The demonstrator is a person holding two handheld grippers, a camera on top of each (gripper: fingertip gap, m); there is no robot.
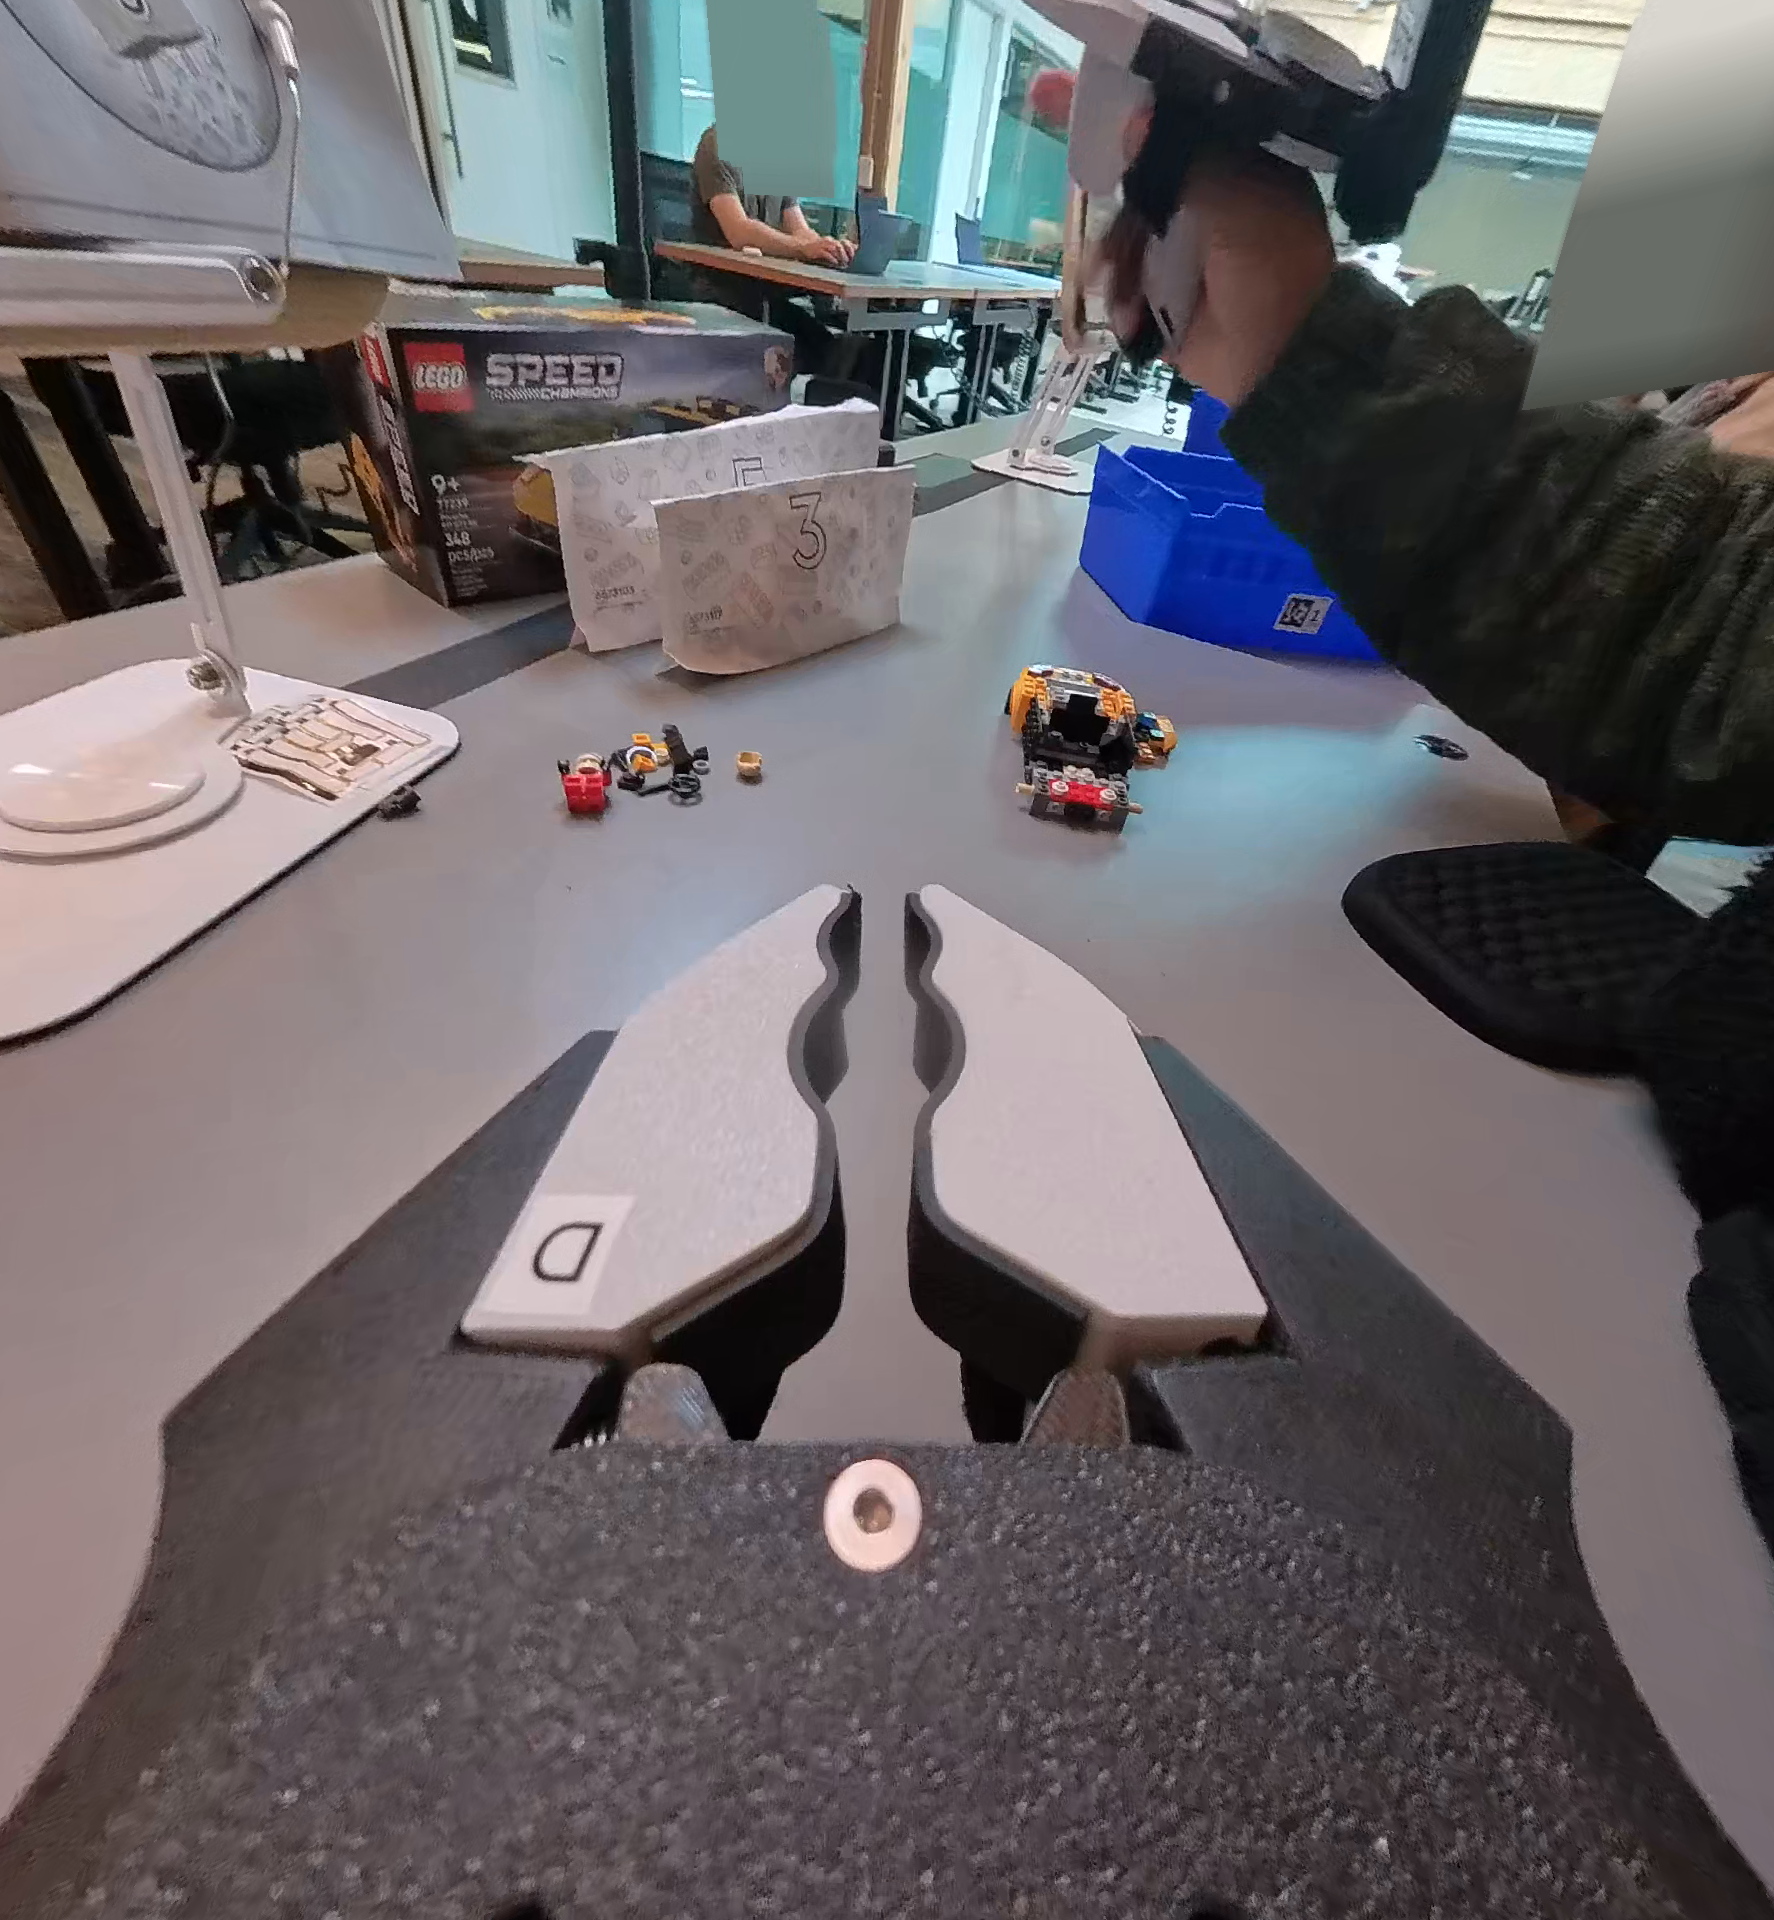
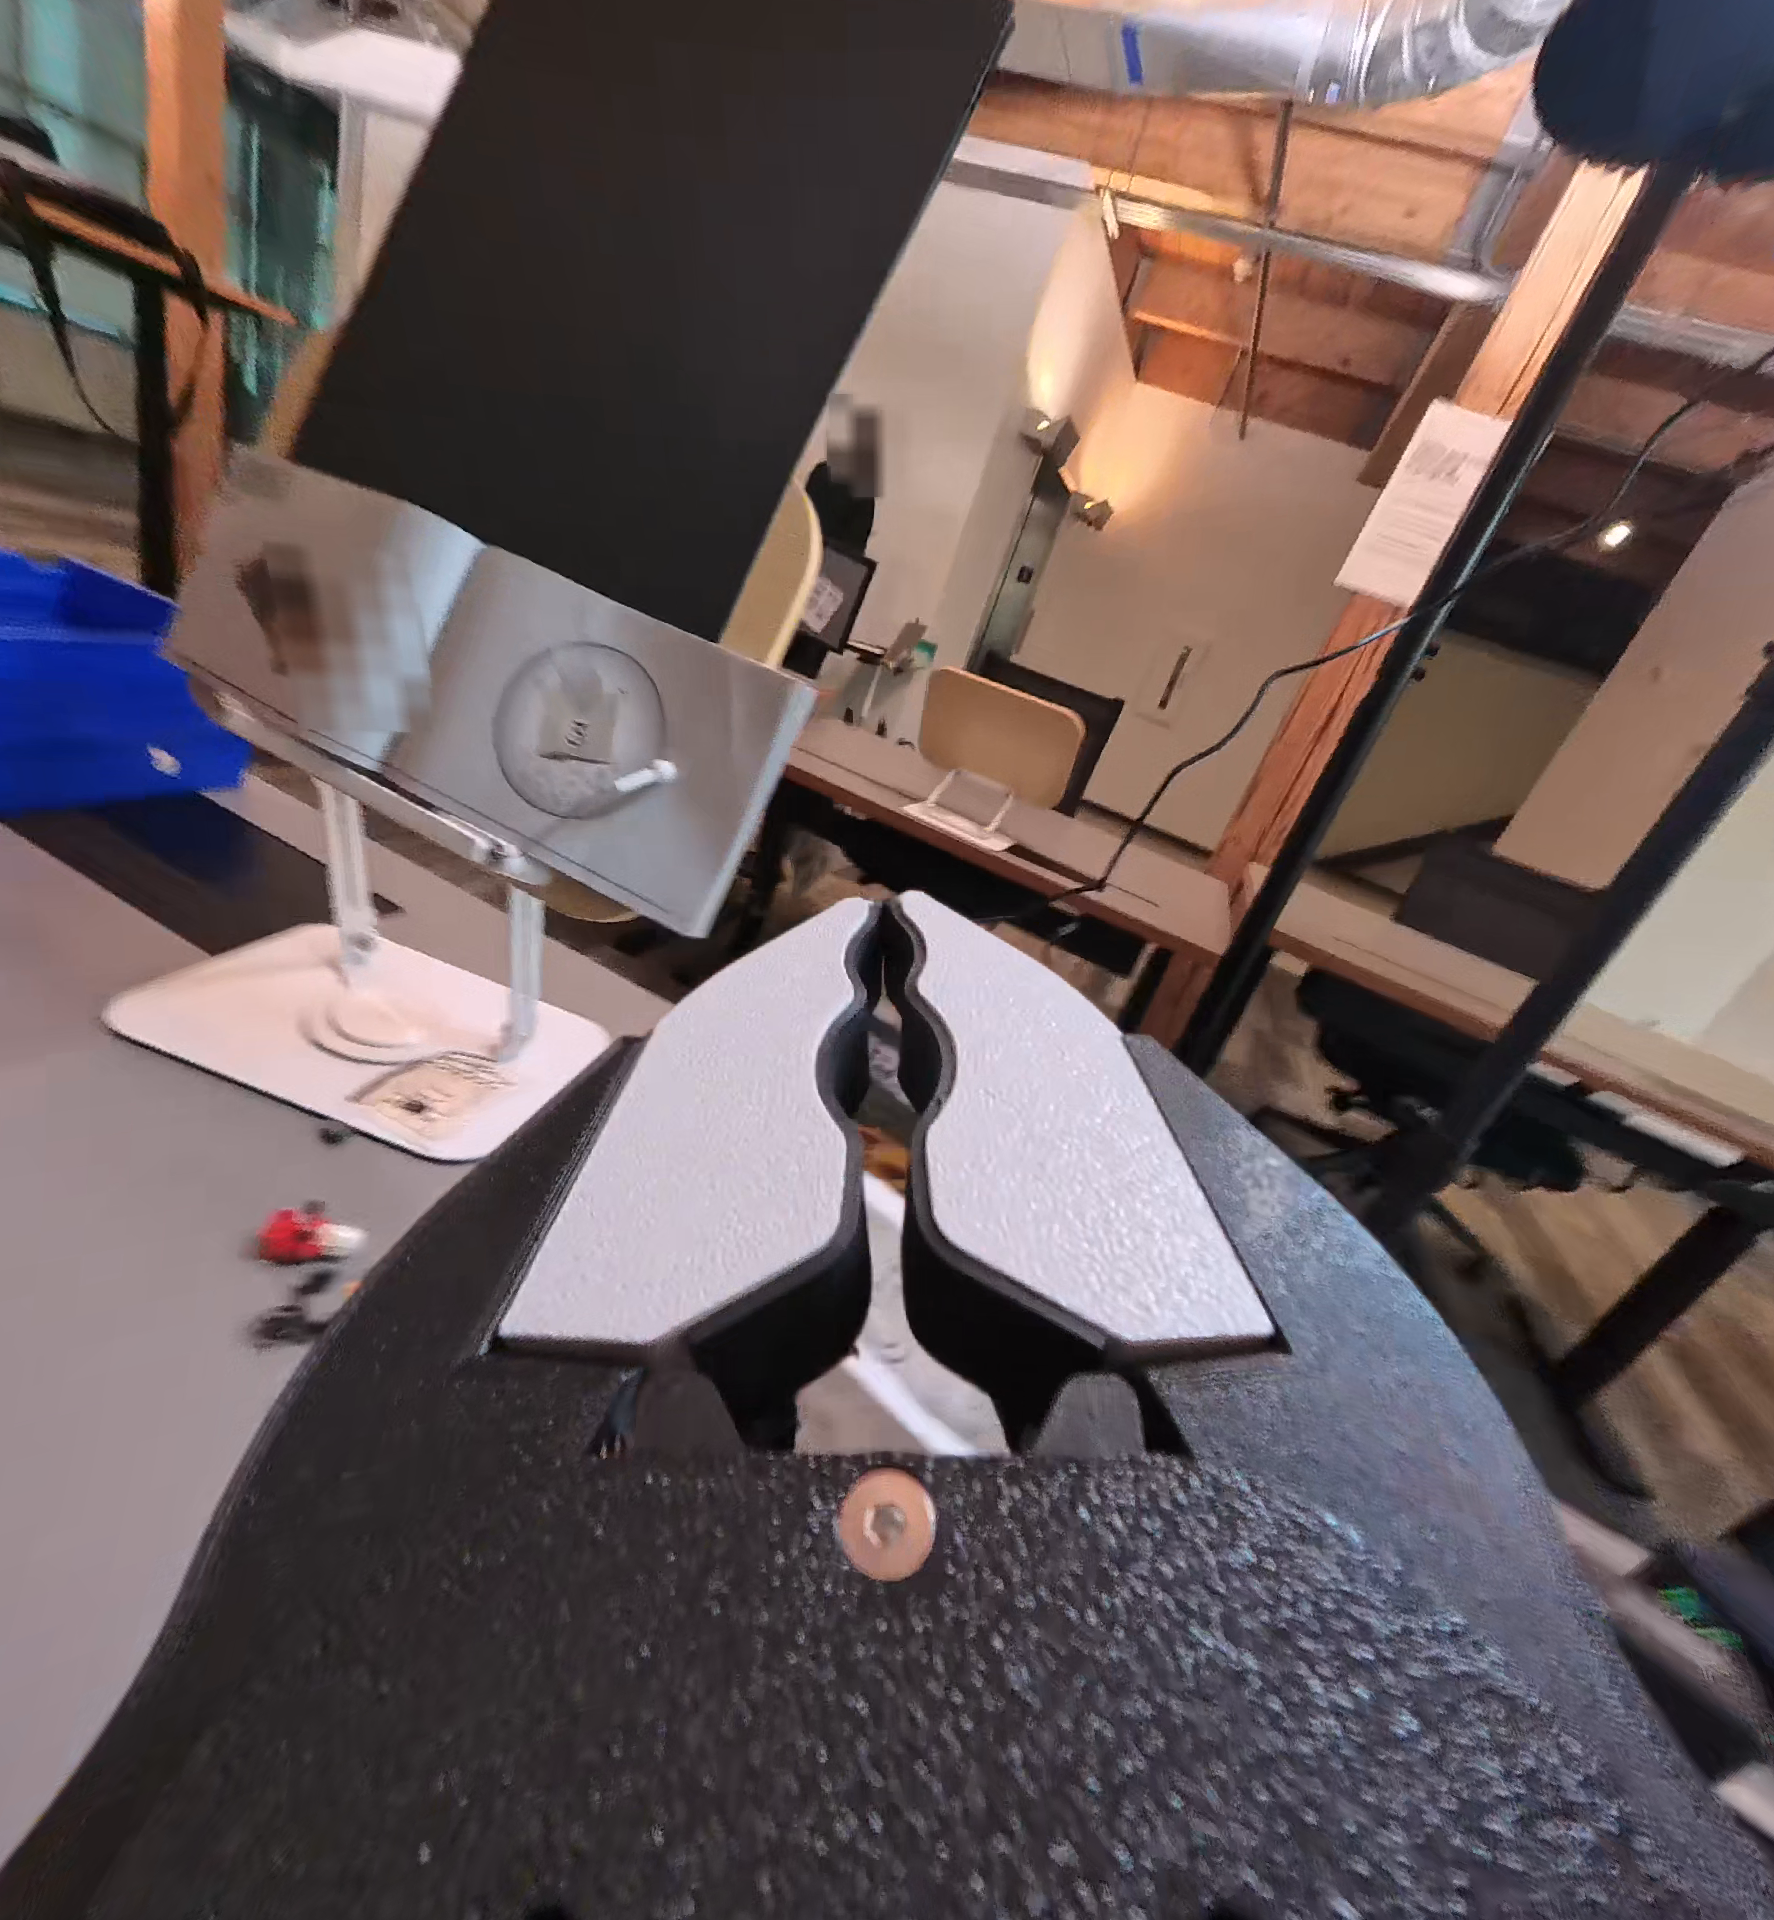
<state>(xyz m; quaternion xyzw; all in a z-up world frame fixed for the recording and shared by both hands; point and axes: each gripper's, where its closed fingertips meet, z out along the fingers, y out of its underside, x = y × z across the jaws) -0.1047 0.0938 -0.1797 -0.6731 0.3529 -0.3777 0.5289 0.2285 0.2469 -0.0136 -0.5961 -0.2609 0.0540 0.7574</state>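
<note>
left tongs (image 1: 881, 896) narrow, empty, low over counter (image 1: 447, 1039) | right tongs (image 2: 889, 912) closed, empty, raised | risk: blurred swing clipping tablet stand (image 2: 363, 997), scattering loose bricks (image 1: 644, 769)

Bare table (image 1: 363, 1039) ahead of you; loose bricks (image 1: 644, 774), brick car (image 1: 1080, 748), stand base (image 1: 83, 831) block farther on.
</note>
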